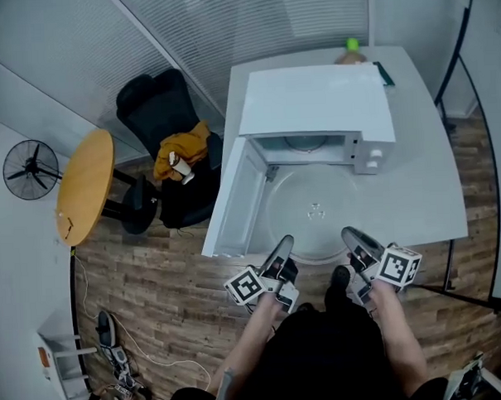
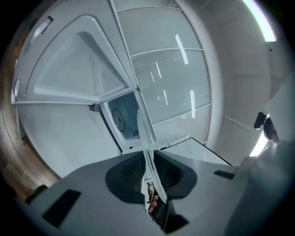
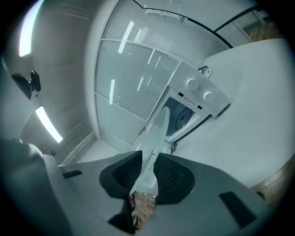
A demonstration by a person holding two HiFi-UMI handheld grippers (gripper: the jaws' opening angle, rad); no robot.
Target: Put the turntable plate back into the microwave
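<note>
The clear glass turntable plate (image 1: pixel 316 210) hangs level over the white table (image 1: pixel 424 187), just in front of the white microwave (image 1: pixel 313 109). The microwave's door (image 1: pixel 238 200) stands swung open to the left, and the cavity (image 1: pixel 306 143) is visible behind the plate. My left gripper (image 1: pixel 282 252) is shut on the plate's near left rim. My right gripper (image 1: pixel 356 242) is shut on its near right rim. In the left gripper view the plate (image 2: pixel 146 143) runs edge-on between the jaws of my left gripper (image 2: pixel 150 173). In the right gripper view the plate (image 3: pixel 156 131) runs the same way through my right gripper (image 3: pixel 148 173).
A black chair (image 1: pixel 159 108) with yellow cloth stands left of the table, beside a round wooden side table (image 1: pixel 84 186) and a floor fan (image 1: pixel 29 170). A green-capped bottle (image 1: pixel 352 45) stands behind the microwave. The microwave's knobs (image 3: pixel 198 90) are on its right side.
</note>
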